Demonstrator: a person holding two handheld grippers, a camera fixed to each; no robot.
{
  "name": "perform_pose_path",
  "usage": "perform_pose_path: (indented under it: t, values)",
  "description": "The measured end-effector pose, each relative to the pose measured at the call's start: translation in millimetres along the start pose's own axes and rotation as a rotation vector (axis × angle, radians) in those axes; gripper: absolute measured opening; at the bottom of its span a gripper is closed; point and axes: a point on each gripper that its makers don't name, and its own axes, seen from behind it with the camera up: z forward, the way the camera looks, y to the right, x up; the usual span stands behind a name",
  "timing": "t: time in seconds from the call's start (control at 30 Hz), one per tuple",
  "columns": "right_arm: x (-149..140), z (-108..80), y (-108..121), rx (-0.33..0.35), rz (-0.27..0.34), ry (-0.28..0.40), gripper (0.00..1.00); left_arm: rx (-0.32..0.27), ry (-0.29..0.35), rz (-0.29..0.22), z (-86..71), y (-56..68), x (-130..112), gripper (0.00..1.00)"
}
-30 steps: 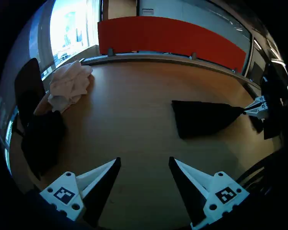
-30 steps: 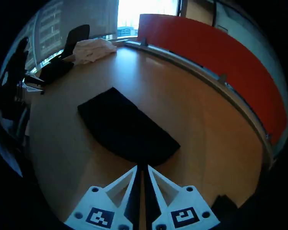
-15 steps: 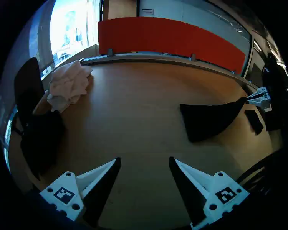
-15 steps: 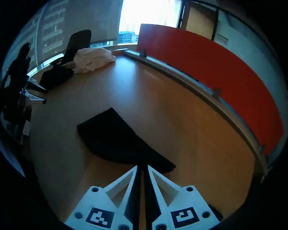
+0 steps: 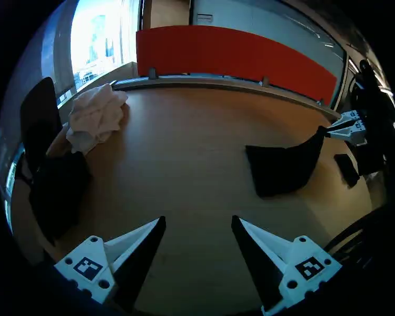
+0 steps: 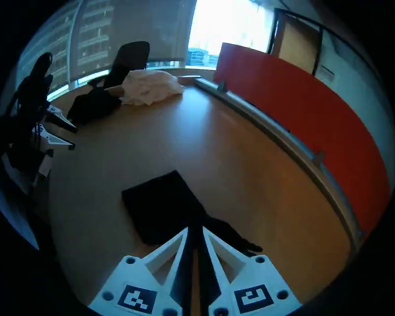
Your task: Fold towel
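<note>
Movement over the last second belongs to the right gripper (image 6: 196, 238). Its fingers are pressed together on one end of the black fabric towel (image 6: 158, 210), and it has raised that end off the light wooden tabletop (image 5: 187, 137) and begun carrying it back over the rest of the cloth.

A second ago the towel lay stretched out and nearly flat. Now, in the left gripper view, its held end stands up in a peak at the fingers. The part left on the tabletop covers a shorter patch, towards the right side and well apart from the crumpled white cloth pile (image 5: 95, 116) at the far left edge.

In the right gripper view the cloth runs from the fingertips down to a squarish piece lying flat just ahead.

The left gripper (image 5: 197, 237) has not shifted. Its fingers are spread wide with nothing between them, low over bare wood and well short of the towel.

I judge that a fold has started and is not yet laid. The lifted end has to travel across and come down on the flat part, edges matched. With only one end held, the free edge may sag or skew as it goes.
</note>
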Motion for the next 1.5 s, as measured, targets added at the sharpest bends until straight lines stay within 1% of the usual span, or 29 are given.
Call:
perform_pose_path:
  t: [0.17,0.3,0.47,0.6,0.77,0.97,1.03,1.1,1.17,1.23,1.33,1.43,1.5]
  values:
    - [19,22.4,-22,0.057,-0.05,0.003,0.04,0.006,0.012,-0.013,-5.4,-4.1,2,0.92]
    - [31,44.0,-44,0.107,-0.075,-0.001,0.04,0.017,0.018,-0.024,-10.2,-9.0,3,0.92]
    - [37,70.0,-69,0.158,-0.081,-0.013,0.04,0.027,0.022,-0.04,-14.0,-14.9,0,0.93]
    - [33,88.1,-83,0.181,-0.071,-0.034,0.04,0.029,0.023,-0.046,-15.1,-18.2,-1,0.92]
    - [24,100.8,-90,0.19,-0.056,-0.06,0.04,0.032,0.021,-0.045,-14.6,-20.7,-3,0.92]
    - [21,103.5,-93,0.193,-0.033,-0.066,0.05,0.028,0.019,-0.047,-14.2,-22.2,-4,0.92]
    - [21,102.9,-93,0.194,-0.03,-0.066,0.06,0.027,0.018,-0.046,-13.9,-22.8,-4,0.92]
    - [22,102.2,-94,0.194,-0.027,-0.066,0.11,0.027,0.018,-0.043,-13.6,-23.4,-4,0.92]
    - [22,101.5,-94,0.193,-0.025,-0.065,0.22,0.027,0.017,-0.039,-13.4,-23.9,-3,0.92]
    - [22,100.5,-95,0.189,-0.023,-0.063,0.37,0.027,0.017,-0.037,-13.1,-24.1,-3,0.92]
    - [21,99.1,-95,0.185,-0.019,-0.061,0.51,0.026,0.017,-0.037,-12.8,-24.1,-3,0.92]
    - [18,97.8,-95,0.177,-0.012,-0.065,0.59,0.025,0.017,-0.037,-12.6,-24.2,-3,0.92]
    - [14,96.9,-94,0.17,-0.004,-0.07,0.61,0.025,0.017,-0.036,-12.5,-24.4,-3,0.93]
